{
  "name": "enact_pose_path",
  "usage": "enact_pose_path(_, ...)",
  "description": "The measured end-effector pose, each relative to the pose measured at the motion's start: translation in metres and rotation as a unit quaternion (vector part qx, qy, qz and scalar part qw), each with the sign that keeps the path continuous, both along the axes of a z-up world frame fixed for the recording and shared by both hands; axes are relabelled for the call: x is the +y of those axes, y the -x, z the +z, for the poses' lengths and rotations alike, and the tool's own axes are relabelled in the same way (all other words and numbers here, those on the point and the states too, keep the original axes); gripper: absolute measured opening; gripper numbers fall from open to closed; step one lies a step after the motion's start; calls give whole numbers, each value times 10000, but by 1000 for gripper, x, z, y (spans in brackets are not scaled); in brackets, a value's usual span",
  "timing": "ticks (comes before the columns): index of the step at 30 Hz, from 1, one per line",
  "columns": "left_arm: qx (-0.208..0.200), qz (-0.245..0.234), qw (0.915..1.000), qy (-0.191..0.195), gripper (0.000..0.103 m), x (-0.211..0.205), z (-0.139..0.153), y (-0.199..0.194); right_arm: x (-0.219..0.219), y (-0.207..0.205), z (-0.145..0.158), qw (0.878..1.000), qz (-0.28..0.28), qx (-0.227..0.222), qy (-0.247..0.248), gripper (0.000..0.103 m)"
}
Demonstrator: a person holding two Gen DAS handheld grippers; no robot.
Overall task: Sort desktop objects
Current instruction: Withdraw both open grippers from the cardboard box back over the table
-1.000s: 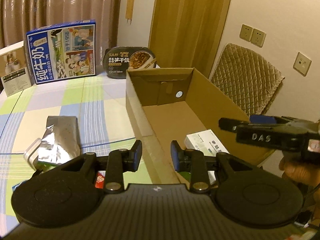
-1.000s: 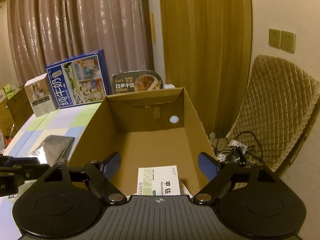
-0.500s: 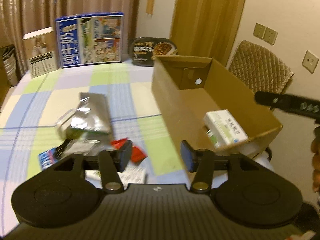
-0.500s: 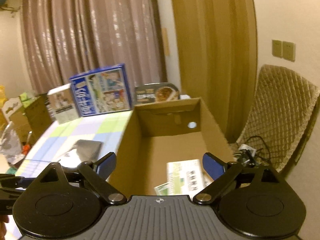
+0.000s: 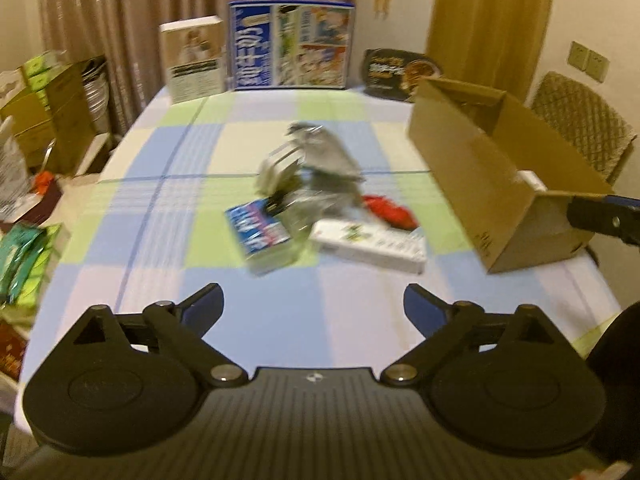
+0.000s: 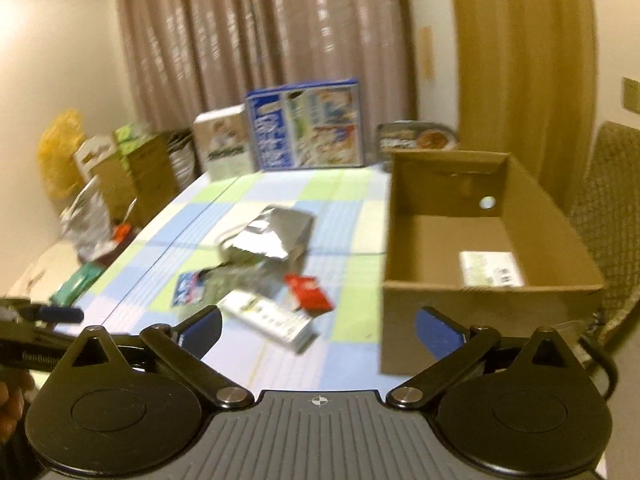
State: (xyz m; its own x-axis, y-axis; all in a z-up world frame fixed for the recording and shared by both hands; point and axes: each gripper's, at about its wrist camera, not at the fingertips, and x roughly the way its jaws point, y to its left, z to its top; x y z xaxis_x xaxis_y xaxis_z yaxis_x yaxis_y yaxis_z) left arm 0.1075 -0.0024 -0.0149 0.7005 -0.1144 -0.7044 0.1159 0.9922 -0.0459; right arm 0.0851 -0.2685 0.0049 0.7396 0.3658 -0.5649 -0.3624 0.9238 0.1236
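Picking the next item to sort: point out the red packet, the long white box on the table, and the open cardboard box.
Red packet (image 6: 309, 293), right wrist view, middle of its top face.
Long white box (image 5: 370, 242), left wrist view, centre of its top face.
Open cardboard box (image 6: 416, 320), right wrist view, near outer wall.

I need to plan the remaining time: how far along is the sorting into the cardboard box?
Done: one white medicine box lies inside the cardboard box. In hand: nothing; the left gripper and right gripper are both opening and empty. Left: the silver foil bag, blue packet, red packet and long white box are on the tablecloth.
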Motion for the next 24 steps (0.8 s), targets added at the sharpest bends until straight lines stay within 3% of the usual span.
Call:
enact_pose_path(10,-44,274,9996,-39,99,37,0,19,42,8,-23,9963,722,115,446,101)
enact_pose_path(16,10,256,9996,-74,99,44,-6,9,64,-5,-43,9881,1147,99,1020,100)
enact_pose_path(24,143,181,9997,-63,99,48,-25,-19,78,-48,-69,9778,1533,142,1424,80)
